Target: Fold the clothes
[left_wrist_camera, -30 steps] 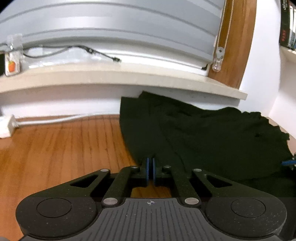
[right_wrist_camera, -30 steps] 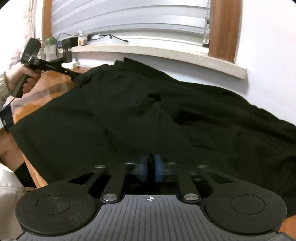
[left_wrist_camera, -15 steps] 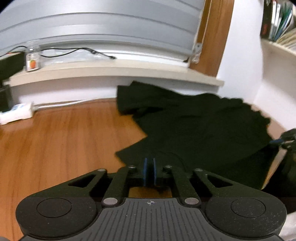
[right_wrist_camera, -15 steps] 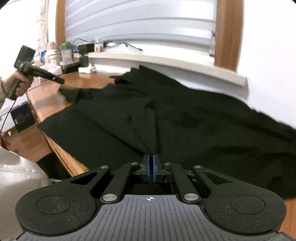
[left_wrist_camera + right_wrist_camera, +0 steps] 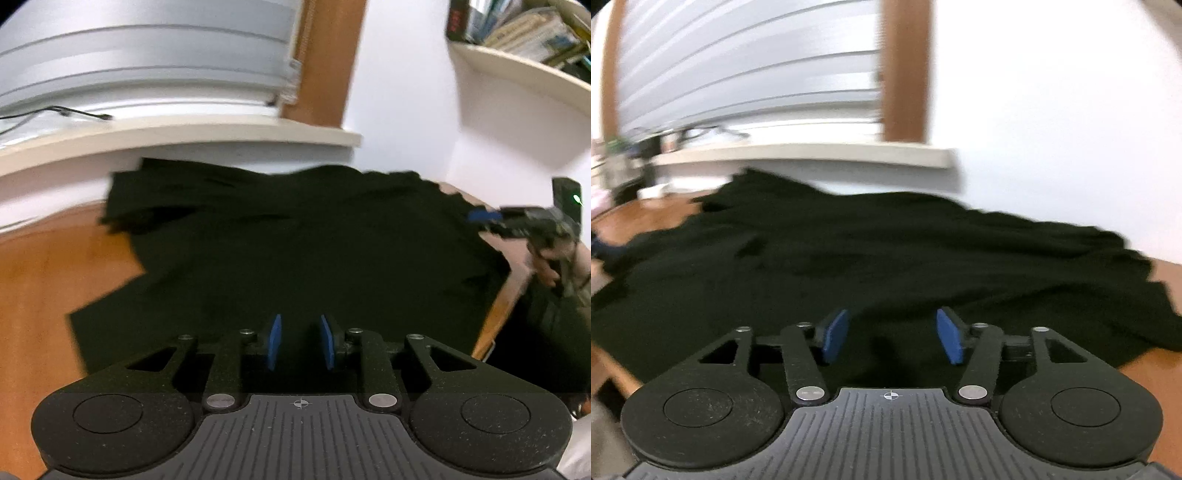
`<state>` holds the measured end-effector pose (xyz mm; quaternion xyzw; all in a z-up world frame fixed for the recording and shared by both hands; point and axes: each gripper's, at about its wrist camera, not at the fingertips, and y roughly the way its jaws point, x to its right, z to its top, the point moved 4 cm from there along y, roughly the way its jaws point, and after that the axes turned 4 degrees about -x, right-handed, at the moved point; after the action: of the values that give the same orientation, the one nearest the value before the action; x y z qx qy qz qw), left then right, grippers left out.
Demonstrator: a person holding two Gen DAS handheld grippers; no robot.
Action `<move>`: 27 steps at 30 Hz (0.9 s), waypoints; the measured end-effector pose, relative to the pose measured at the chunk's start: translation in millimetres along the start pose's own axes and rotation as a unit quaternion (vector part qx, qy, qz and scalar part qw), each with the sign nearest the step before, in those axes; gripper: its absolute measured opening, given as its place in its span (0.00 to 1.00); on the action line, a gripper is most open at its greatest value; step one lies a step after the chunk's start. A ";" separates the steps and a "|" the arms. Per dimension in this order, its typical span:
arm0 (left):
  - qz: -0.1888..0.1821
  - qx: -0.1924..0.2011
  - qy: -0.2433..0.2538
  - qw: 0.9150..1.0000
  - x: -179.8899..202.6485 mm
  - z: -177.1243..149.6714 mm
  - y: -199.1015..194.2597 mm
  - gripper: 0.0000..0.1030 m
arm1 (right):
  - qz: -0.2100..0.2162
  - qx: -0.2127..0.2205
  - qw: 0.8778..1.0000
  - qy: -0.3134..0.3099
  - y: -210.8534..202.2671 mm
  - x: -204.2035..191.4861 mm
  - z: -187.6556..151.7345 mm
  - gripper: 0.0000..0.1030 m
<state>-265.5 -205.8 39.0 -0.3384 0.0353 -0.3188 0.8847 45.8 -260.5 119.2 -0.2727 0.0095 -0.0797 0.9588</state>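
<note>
A black garment [image 5: 314, 251] lies spread over the wooden table [image 5: 48, 280], with a folded edge at its left. My left gripper [image 5: 301, 341] hovers low over its near edge. Its jaws are opening and the blue pads [image 5: 275, 341] stand apart, not pressing on the cloth. In the right wrist view the same garment [image 5: 886, 258] stretches from the window wall to the near table edge. My right gripper [image 5: 892, 336] is over its near part, jaws opening wide, with nothing pinched. The right gripper [image 5: 517, 219] also shows at the right of the left wrist view, held by a hand [image 5: 554, 262].
A pale window sill [image 5: 184, 136] with a black cable [image 5: 66, 112] runs behind the table under a grey roller shutter [image 5: 147, 66]. A shelf of books [image 5: 535, 33] hangs at the upper right. The table's edge [image 5: 495, 314] drops off at the right. Small bottles and clutter [image 5: 624, 162] stand far left.
Both grippers were shut on the black cloth and have now let go, their pads apart. The left wrist view has swung rightward over the garment, which has settled on the table.
</note>
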 end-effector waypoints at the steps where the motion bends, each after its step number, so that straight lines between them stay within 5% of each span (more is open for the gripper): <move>1: -0.005 0.001 -0.001 1.000 3.3 -1.7 2.8 0.25 | -0.011 0.002 1.000 0.005 2.0 6.3 -1.5 0.56; 12: -0.030 -0.023 0.000 0.999 21.8 -29.0 5.9 0.25 | -0.078 -0.002 0.995 0.065 32.9 59.1 -10.3 0.62; 17: -0.022 -0.027 0.003 0.999 19.9 -34.4 -0.8 0.23 | -0.067 -0.001 0.989 0.130 38.8 84.0 -14.3 0.63; 21: -0.013 -0.024 -0.007 1.000 9.1 -40.3 -7.6 0.02 | -0.044 0.006 0.985 0.167 37.1 97.3 -16.3 0.69; 27: -0.002 -0.028 0.003 1.000 0.1 -44.1 -18.1 0.02 | -0.032 0.012 0.983 0.181 34.0 101.4 -19.1 0.69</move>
<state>-287.4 -241.5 16.4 -0.3626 0.0462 -0.3204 0.8739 149.8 -257.9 87.7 -0.2427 0.1732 -0.1587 0.9412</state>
